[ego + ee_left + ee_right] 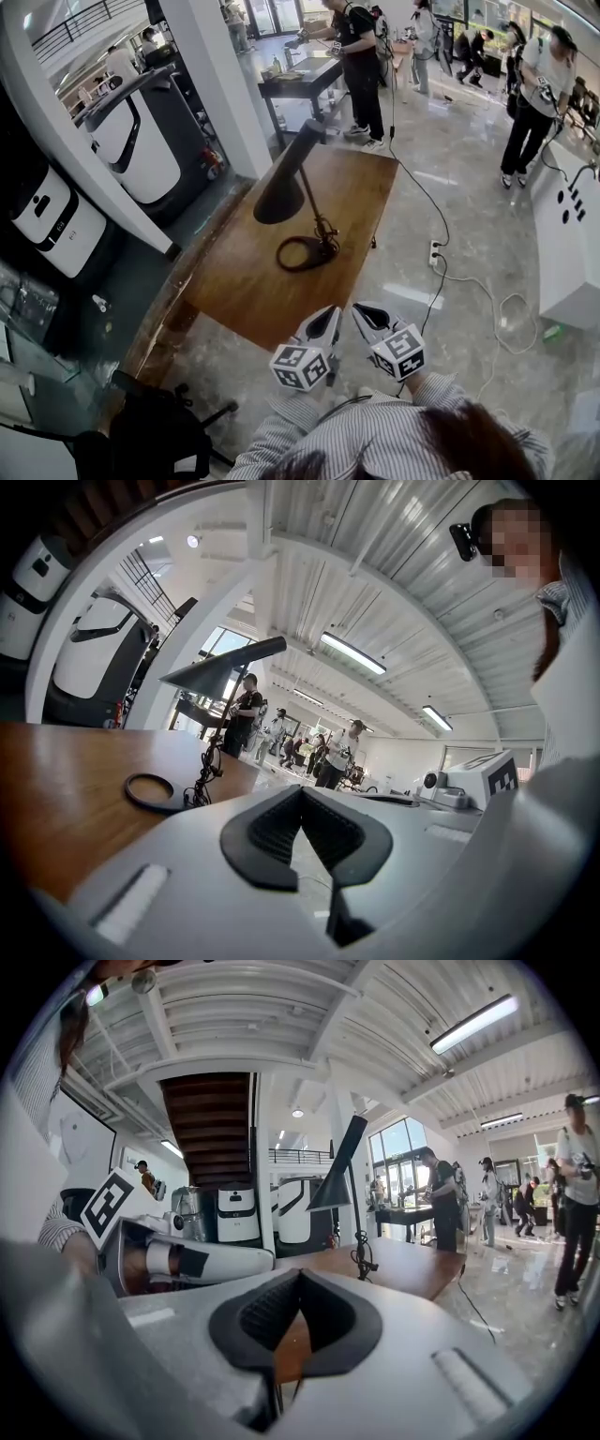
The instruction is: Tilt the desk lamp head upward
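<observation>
A black desk lamp stands on the wooden table. Its cone head tilts down to the left, and its ring base lies near the table's middle with the cord bunched beside it. Both grippers hover off the table's near edge, well short of the lamp. My left gripper is shut and empty, as is my right gripper. In the left gripper view the lamp head and ring base lie ahead on the left, beyond the shut left gripper. The right gripper view shows the lamp head past the shut right gripper.
A white pillar and white machines stand left of the table. A power strip with cables lies on the floor at the right, beside a white counter. Several people stand at the back near a black table.
</observation>
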The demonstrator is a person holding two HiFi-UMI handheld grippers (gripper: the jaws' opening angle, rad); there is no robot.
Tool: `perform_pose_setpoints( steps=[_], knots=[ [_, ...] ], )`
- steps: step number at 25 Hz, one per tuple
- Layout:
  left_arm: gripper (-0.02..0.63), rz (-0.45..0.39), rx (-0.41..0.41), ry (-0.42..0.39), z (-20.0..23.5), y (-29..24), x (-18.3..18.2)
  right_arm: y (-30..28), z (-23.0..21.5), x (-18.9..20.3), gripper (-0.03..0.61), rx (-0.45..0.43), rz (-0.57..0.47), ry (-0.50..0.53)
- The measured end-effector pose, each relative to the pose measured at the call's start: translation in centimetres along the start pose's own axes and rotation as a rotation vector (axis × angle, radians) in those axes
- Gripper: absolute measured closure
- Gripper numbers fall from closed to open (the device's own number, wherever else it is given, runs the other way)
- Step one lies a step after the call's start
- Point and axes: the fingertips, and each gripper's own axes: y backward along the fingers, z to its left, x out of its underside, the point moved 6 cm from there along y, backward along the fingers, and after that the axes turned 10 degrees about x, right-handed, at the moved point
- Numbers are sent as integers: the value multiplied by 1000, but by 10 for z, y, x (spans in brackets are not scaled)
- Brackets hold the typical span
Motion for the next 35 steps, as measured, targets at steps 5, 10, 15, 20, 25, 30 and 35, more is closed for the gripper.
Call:
perform_pose_setpoints(
  steps=[5,10,15,20,25,30,35],
  knots=[
    [609,-5,1,23,1,-8,2,0,-7,3,578,-15,2,-17],
    [609,-25,3,65,4,-21,1,1,-23,4,578,-43,-35,-63],
    [609,-45,-13,78,7,-32,5,0,-42,10,578,-48,-32,-65],
    [609,-77,-61,117,25,-34,10,-3,-55,24,578,-71,10,-56],
    [604,-118,-61,118,58,-43,-13,-32,-66,14,578,-131,24,-7],
    [568,-178,-37,102,101,-58,-51,-83,-78,-20,578,-139,-46,74],
    [540,-219,-18,97,143,-73,-85,-142,-83,-47,578,-109,-52,138]
  ],
)
